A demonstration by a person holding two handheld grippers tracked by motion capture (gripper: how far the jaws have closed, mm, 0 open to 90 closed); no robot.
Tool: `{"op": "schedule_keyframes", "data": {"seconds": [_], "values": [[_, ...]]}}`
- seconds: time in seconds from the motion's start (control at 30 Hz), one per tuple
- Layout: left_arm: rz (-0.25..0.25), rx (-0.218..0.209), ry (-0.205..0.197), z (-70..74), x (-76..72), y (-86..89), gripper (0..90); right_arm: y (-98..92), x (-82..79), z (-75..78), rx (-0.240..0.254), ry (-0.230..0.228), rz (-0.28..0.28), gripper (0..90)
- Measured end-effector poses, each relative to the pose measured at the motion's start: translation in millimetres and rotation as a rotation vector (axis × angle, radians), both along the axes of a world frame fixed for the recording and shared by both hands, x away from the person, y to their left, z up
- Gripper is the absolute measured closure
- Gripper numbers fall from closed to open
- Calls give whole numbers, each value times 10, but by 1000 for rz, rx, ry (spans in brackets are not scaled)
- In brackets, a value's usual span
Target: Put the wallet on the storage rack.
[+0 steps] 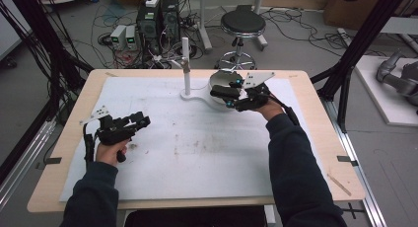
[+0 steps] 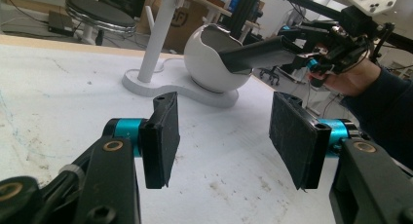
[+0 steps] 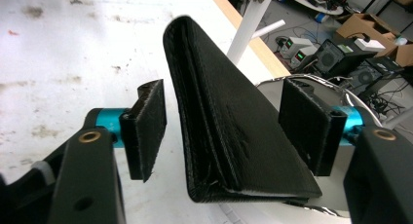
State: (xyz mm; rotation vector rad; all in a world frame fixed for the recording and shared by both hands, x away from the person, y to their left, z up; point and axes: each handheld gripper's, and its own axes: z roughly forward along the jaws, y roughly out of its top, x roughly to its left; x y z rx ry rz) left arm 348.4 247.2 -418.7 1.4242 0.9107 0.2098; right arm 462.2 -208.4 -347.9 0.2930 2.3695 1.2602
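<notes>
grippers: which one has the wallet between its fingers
The right gripper, at the white bowl: the black wallet stands between its open fingers. The left gripper has only bare table between its fingers.

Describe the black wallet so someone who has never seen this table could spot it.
Find the white stand at the table's far edge, then the white bowl on its base. The black wallet leans in that bowl between the right gripper pads: flat, folded, textured, the sole dark thing there.

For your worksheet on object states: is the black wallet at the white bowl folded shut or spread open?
Folded shut. In the right claw view the wallet shows stacked leather layers meeting at one closed edge, and it leans on the bowl rim.
</notes>
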Motion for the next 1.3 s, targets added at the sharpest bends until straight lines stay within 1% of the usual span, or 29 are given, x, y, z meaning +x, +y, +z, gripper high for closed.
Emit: {"op": "schedule_keyframes", "data": {"seconds": [0.07, 0.13, 0.17, 0.2, 0.27, 0.3, 0.33, 0.37, 0.4, 0.47, 0.57, 0.6, 0.63, 0.7, 0.73, 0.77, 0.83, 0.87, 0.9, 0.93, 1.0, 1.13, 1.23, 1.3], "values": [[0, 7, -2, 8, -2, -6, 438, -37, -19, 32, 9, 11, -8, 301], [3, 37, -13, 33, -2, -19, 420, -96, -46, 78, 28, 35, -28, 281], [7, 49, -16, 45, 1, -25, 393, -141, -62, 108, 46, 60, -50, 273], [7, 62, -23, 62, 4, -33, 361, -171, -72, 125, 57, 78, -59, 261], [9, 91, -37, 95, 9, -55, 286, -277, -118, 165, 78, 132, -101, 239], [10, 112, -40, 113, 9, -63, 255, -325, -129, 167, 91, 144, -114, 239], [15, 132, -43, 129, 13, -74, 214, -387, -157, 165, 110, 152, -142, 243], [15, 142, -43, 135, 16, -79, 176, -472, -217, 150, 130, 133, -168, 243], [14, 161, -49, 141, 22, -84, 172, -513, -244, 154, 125, 148, -190, 238], [7, 186, -56, 144, 42, -98, 173, -640, -362, 134, 170, 125, -237, 237], [-5, 196, -60, 140, 69, -120, 173, -826, -557, 93, 165, 107, -326, 217], [-9, 206, -62, 142, 83, -136, 173, -862, -602, 78, 163, 111, -345, 217], [-9, 209, -65, 143, 91, -146, 173, -914, -681, 47, 165, 115, -369, 217], [-11, 209, -68, 151, 102, -175, 173, -976, -782, -4, 161, 124, -390, 217], [-14, 210, -72, 155, 105, -195, 173, -1004, -842, -34, 163, 138, -399, 217], [-15, 211, -75, 156, 105, -208, 173, -1034, -905, -78, 158, 145, -392, 217], [-25, 208, -83, 156, 110, -231, 173, -1060, -984, -132, 140, 158, -402, 220], [-31, 202, -84, 157, 111, -236, 173, -1079, -1015, -167, 132, 177, -400, 222], [-31, 201, -87, 159, 111, -244, 173, -1094, -1032, -191, 128, 195, -396, 221], [-30, 206, -90, 163, 112, -247, 173, -1107, -1045, -213, 133, 197, -396, 215], [-30, 201, -95, 167, 101, -256, 173, -1122, -1067, -245, 138, 188, -403, 205], [-22, 233, -108, 168, 63, -261, 173, -1134, -1106, -301, 162, 170, -412, 205], [-15, 232, -111, 172, 42, -246, 173, -1116, -1114, -326, 150, 157, -413, 205], [-15, 235, -113, 179, 27, -240, 173, -1105, -1115, -322, 150, 151, -416, 205]]}}
